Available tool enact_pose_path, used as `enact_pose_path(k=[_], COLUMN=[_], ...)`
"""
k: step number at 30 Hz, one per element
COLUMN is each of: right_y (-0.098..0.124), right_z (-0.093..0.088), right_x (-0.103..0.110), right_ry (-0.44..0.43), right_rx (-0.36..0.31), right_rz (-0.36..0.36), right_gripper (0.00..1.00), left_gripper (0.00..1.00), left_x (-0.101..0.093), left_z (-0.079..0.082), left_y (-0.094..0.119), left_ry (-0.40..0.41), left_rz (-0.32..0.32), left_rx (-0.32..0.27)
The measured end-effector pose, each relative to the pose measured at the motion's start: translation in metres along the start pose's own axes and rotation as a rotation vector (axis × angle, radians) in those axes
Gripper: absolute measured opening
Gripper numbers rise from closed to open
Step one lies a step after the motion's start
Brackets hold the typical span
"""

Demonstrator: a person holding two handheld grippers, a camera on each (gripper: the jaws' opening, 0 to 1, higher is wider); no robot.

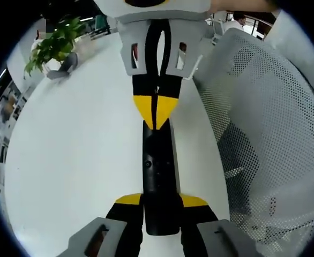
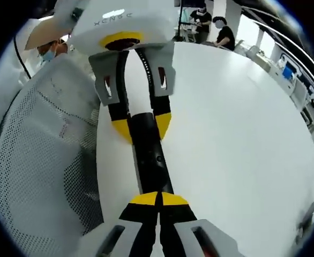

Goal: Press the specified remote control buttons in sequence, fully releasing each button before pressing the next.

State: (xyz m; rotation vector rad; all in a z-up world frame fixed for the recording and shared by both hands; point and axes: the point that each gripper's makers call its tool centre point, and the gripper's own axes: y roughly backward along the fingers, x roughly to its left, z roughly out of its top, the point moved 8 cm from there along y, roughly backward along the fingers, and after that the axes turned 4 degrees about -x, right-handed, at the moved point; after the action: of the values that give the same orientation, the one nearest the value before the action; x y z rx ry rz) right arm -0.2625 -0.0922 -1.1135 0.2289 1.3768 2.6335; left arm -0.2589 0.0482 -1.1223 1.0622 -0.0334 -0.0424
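Seen from the left gripper view, a black remote control [image 1: 159, 176] is clamped between the left gripper [image 1: 161, 202] jaws above a white table [image 1: 76, 160], while the right gripper [image 1: 156, 110], jaws closed, touches its far end. Seen from the right gripper view, the right gripper [image 2: 158, 199] is met by the remote control [image 2: 150, 152], with a white mesh chair [image 2: 34, 160] beside.

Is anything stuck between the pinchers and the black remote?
Nothing visible. The left gripper is clamped around one end of the remote control, and the right gripper, jaws shut together, meets its other end. Only the white table lies beneath.
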Motion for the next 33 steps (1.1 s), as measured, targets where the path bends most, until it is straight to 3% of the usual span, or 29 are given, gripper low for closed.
enact_pose_path(k=[3, 11, 17, 21, 24, 29, 31, 33], right_y=[0.0, -0.007, -0.007, -0.009, -0.01, -0.008, -0.006, -0.004], right_z=[0.002, 0.008, 0.007, 0.01, 0.01, 0.004, 0.003, 0.005], right_x=[0.003, 0.008, 0.006, 0.008, 0.01, 0.012, 0.013, 0.013], right_ry=[0.089, 0.153, 0.142, 0.238, 0.249, 0.251, 0.201, 0.224], right_rx=[-0.051, -0.017, -0.029, 0.014, 0.021, -0.043, -0.062, -0.082], right_rz=[-0.003, -0.019, 0.004, -0.004, -0.025, -0.074, -0.076, -0.093], right_gripper=[0.0, 0.0, 0.0, 0.0, 0.0, 0.0, 0.0, 0.01], left_gripper=[0.25, 0.24, 0.25, 0.25, 0.25, 0.25, 0.25, 0.25], left_x=[0.0, 0.001, 0.002, 0.002, 0.003, 0.003, 0.003, 0.002], left_z=[0.0, 0.0, 0.0, 0.001, 0.001, 0.0, 0.0, 0.0], left_y=[0.0, 0.0, 0.0, -0.001, -0.001, -0.001, -0.001, 0.0], left_ry=[-0.007, -0.002, -0.002, -0.008, -0.009, -0.014, -0.014, -0.016], left_rz=[-0.004, -0.007, -0.013, -0.015, -0.017, -0.022, -0.021, -0.016], left_rx=[0.005, 0.002, 0.002, 0.011, 0.011, 0.012, 0.014, 0.013])
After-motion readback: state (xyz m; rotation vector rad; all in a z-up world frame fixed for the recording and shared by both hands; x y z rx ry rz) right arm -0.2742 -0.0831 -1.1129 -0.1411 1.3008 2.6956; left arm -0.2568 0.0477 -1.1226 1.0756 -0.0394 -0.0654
